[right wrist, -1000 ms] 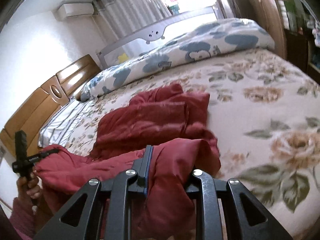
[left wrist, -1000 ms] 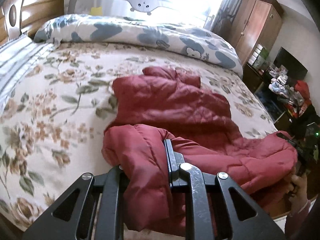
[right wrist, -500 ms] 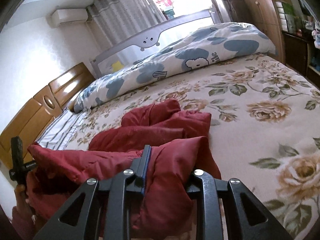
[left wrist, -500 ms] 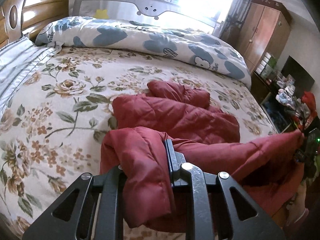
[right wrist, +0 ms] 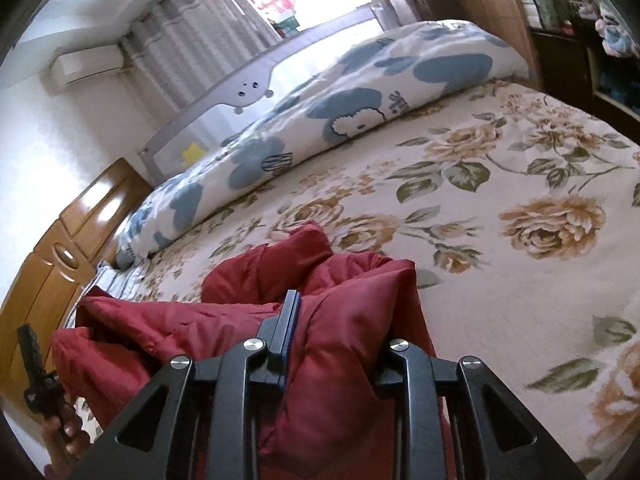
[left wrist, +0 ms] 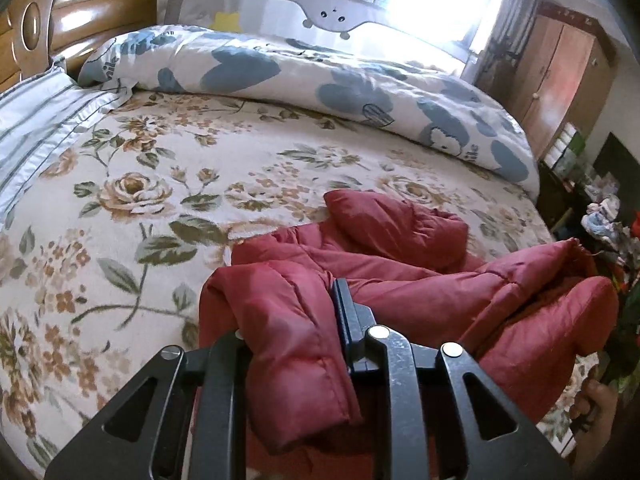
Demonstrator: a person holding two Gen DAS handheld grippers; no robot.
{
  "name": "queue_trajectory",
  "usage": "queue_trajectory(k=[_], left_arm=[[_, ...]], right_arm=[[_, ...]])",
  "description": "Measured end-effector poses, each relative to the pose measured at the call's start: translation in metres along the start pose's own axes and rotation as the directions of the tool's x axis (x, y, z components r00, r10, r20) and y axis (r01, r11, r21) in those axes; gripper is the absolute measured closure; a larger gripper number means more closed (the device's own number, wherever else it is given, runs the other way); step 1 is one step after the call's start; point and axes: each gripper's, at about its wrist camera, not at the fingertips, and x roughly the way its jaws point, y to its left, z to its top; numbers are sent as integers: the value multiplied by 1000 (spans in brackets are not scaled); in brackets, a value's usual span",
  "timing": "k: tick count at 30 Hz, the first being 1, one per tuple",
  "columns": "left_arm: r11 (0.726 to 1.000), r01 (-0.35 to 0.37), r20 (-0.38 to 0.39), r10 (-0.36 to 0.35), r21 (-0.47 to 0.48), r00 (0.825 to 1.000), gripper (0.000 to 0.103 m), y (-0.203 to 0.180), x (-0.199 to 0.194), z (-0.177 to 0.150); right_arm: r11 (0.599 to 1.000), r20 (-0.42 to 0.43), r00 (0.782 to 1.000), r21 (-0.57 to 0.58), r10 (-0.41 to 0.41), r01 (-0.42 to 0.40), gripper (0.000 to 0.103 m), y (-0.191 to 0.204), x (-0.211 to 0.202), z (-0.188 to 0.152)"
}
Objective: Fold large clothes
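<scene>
Item: red padded jacket (left wrist: 400, 264), one edge pinched in our left gripper (left wrist: 294, 332), whose jaws are opening, and our right gripper (right wrist: 336, 340). We judge both hands should carry the fold level onto the floral bedspread (left wrist: 168, 184), releasing together.

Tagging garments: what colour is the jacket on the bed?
Dark red jacket, clearest in the left wrist view.

The left gripper (left wrist: 296, 312) points down at a slant, its jaws opening, padded red cloth bunched between them; the right gripper (right wrist: 340, 320) also slants down, jaws narrow on red cloth; a hand (right wrist: 66, 428) grips the far handle at the frame's lower left.
</scene>
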Motion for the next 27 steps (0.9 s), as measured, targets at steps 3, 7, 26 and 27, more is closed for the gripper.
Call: queue_trajectory(k=[3,7,26,27], left_arm=[[1000,-29,-15,30,9,999,82,-2,19,6],[999,-47,-36,47,4,998,82,-1,40,16],[988,-155,-143,154,6,978,81,-1,146,42],[988,-154,-146,153,3,977,81,-1,146,43]], right_arm=[[999,-6,999,-10,-33,33,79,1,15,4],[998,-19,998,1,-60,60,79,-1,37,9],[983,-109,981,67,-163,171,77,-28,149,23],[983,-112,980,67,-165,173,77,-28,152,23]])
